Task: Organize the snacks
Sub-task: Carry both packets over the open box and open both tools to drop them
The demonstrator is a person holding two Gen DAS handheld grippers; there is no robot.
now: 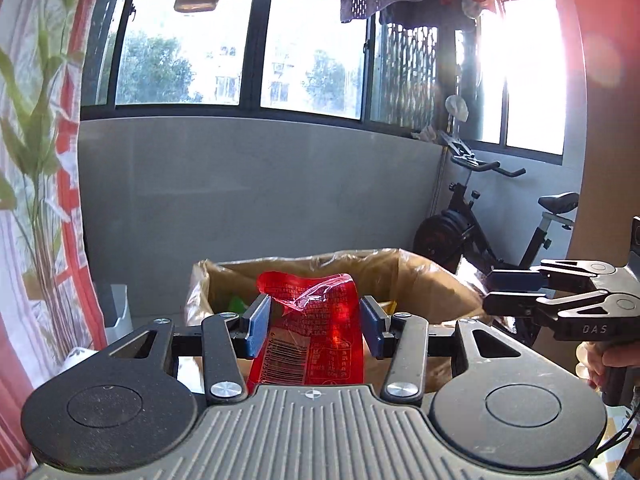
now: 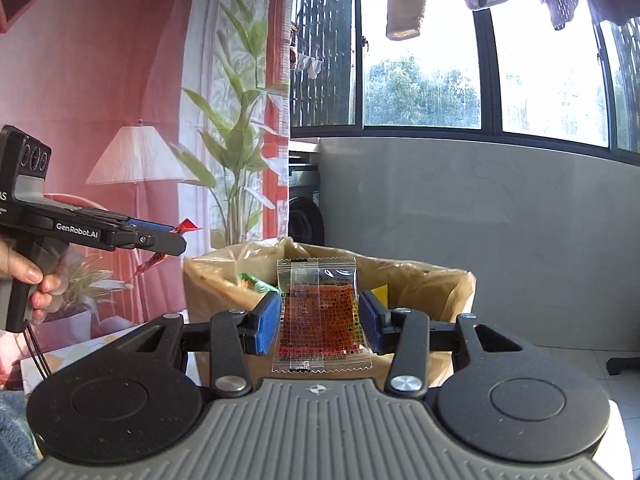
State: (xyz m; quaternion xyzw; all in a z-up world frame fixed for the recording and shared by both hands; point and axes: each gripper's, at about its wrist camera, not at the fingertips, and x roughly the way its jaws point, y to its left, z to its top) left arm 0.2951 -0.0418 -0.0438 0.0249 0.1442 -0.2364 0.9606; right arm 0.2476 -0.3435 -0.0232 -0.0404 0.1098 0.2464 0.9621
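Red, glossy plastic fills the left gripper (image 1: 316, 326): a crinkled red snack packet with a barcode (image 1: 316, 332) is pinched between its blue pads (image 1: 258, 326), the top of the wrapper curling over above them. In the right wrist view, the right gripper (image 2: 319, 322) clamps a small flat sachet, clear-edged with dark red contents and zigzag seams (image 2: 320, 316), which stands upright between the pads and pokes out above and below them. Both packets are held in the air in front of an open brown cardboard box lined with clear plastic film (image 1: 424, 280), which sits just beyond the fingertips; something green (image 2: 256, 282) and a bit of yellow (image 2: 380, 294) show inside it. Each gripper appears side-on in the other's camera, level with it and well apart, with a person's hand (image 2: 28, 276) wrapped round the left handle. Behind the box runs a grey wall (image 1: 260, 184) below a wide window (image 1: 312, 40) with laundry hanging above; a black exercise bike (image 1: 480, 216) stands to one side, and a curtain printed with green leaves (image 2: 236, 100) hangs to the other.
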